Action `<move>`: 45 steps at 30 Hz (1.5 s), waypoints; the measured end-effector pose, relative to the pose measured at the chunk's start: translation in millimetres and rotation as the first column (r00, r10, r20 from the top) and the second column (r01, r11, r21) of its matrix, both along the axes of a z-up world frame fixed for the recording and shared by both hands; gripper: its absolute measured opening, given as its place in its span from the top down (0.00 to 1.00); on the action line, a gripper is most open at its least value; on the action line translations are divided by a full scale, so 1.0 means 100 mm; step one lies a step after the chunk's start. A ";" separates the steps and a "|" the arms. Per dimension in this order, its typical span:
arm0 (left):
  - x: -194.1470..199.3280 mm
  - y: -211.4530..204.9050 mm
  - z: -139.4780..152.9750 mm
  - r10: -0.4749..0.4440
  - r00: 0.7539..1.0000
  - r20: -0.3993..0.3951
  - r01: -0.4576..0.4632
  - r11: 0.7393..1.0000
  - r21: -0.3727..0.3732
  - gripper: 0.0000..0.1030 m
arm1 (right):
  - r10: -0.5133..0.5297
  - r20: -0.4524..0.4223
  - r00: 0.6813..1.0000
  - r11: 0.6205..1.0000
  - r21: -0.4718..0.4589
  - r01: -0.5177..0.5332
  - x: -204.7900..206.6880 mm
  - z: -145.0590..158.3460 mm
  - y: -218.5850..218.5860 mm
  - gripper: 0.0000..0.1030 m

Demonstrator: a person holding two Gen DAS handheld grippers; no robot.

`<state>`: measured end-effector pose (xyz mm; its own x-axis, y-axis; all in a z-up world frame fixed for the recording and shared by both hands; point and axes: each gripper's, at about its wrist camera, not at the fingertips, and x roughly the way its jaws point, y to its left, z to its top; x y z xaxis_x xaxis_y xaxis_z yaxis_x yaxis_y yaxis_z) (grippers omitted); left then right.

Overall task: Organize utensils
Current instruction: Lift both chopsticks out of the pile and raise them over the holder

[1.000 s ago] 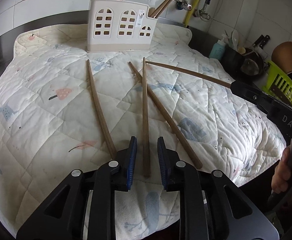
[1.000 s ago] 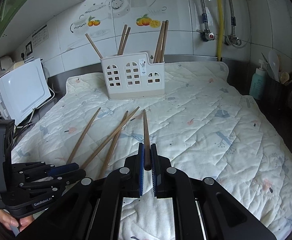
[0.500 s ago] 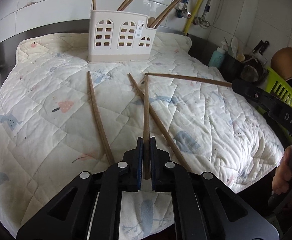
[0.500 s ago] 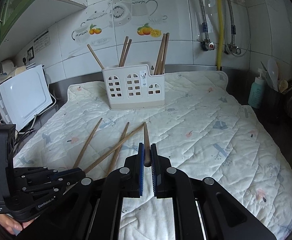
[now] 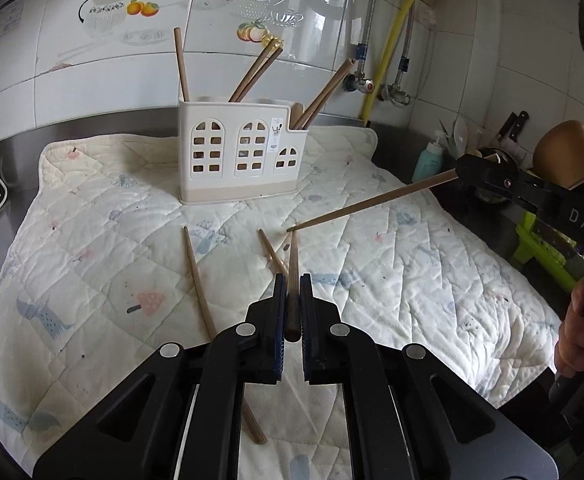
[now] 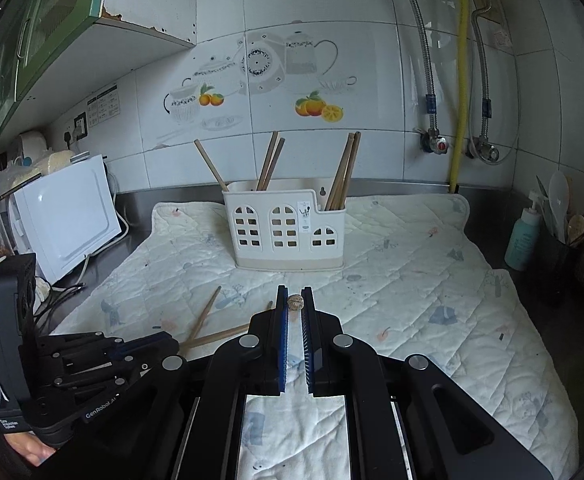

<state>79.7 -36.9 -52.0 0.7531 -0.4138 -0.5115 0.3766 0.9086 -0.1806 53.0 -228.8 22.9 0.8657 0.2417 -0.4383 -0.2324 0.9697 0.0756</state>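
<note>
A white utensil holder with arched cut-outs stands at the back of the quilted mat, with several wooden chopsticks upright in it. My left gripper is shut on one chopstick, lifted and pointing toward the holder. My right gripper is shut on another chopstick, seen end-on there. In the left wrist view the right gripper holds its chopstick slanting down to the left. Two loose chopsticks lie on the mat. The left gripper shows low left.
A white appliance stands left of the mat on the steel counter. A teal bottle and a pot of utensils stand to the right, with a green rack. A person's hand grips the right handle.
The left jaws closed on the chopstick that lay between them. Both grippers then rose, lifting their chopsticks off the mat and tilting up toward the holder.
</note>
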 end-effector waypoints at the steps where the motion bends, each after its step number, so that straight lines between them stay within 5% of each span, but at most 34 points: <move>1: 0.02 0.00 0.02 0.001 1.000 0.007 -0.001 1.000 -0.010 0.95 | 0.001 0.004 1.000 1.000 0.005 -0.001 0.02 0.03 -0.01 0.94; 19: 0.33 -0.03 0.65 0.002 0.993 0.117 0.001 1.000 -0.026 0.95 | 0.086 0.071 0.994 0.995 -0.061 -0.082 0.44 0.67 0.02 0.94; 35: 0.81 -0.01 1.34 0.023 0.980 0.198 -0.036 0.997 0.063 0.95 | 0.118 0.133 0.984 0.992 -0.065 -0.110 1.39 1.69 -0.03 0.94; 45: 1.05 0.02 2.04 0.061 0.936 0.348 -0.083 0.995 0.048 0.95 | 0.050 0.092 0.994 0.997 -0.066 -0.044 2.14 1.54 0.04 0.94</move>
<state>185.0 -34.4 151.9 0.9144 -0.3282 -0.2370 0.3391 0.9407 0.0059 267.5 -224.9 176.9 0.8921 0.2572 -0.3716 -0.2809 0.9597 -0.0101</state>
